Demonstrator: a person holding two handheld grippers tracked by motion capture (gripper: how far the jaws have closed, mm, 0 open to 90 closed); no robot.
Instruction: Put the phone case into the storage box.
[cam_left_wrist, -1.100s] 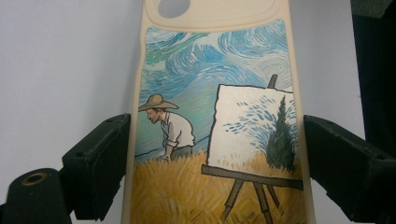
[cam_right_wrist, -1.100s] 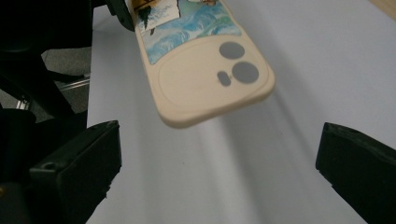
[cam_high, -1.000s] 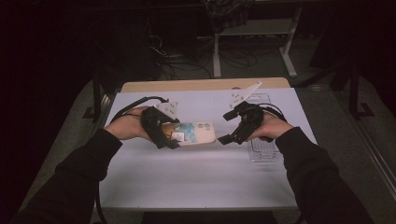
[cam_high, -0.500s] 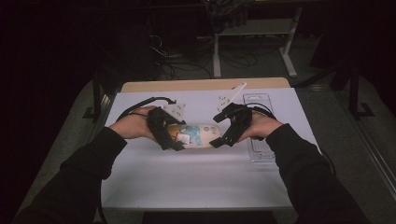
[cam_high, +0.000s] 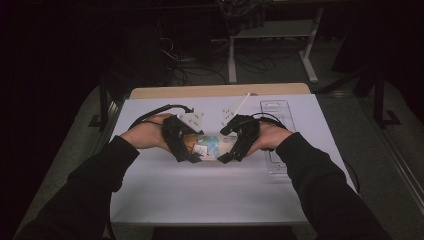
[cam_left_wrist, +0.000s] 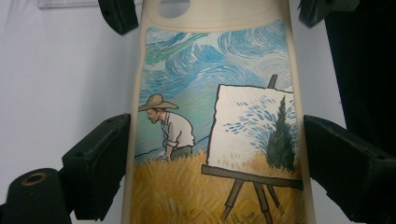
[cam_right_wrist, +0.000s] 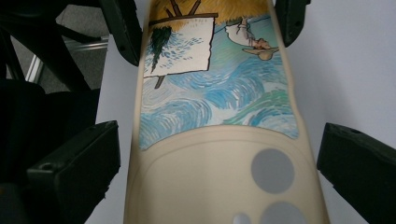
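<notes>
Left gripper view: the left gripper (cam_left_wrist: 210, 163) has its jaws clamped on the two long edges of a cream phone case (cam_left_wrist: 215, 116), low in the frame; the case's painted back shows a man in a straw hat beside an easel in a yellow field under a swirling blue sky. At the top of that frame the right gripper's jaw tips flank the case's far end.

In the right gripper view, the right gripper (cam_right_wrist: 217, 172) is released, its jaws straddling the camera-cutout end with clear gaps on both sides.

From the high view, the case lies flat at the centre of the frame on a white table (cam_high: 200, 200), between both grippers. A clear plastic tray (cam_high: 276, 107) sits right of centre, just beside the right hand (cam_high: 270, 137).
</notes>
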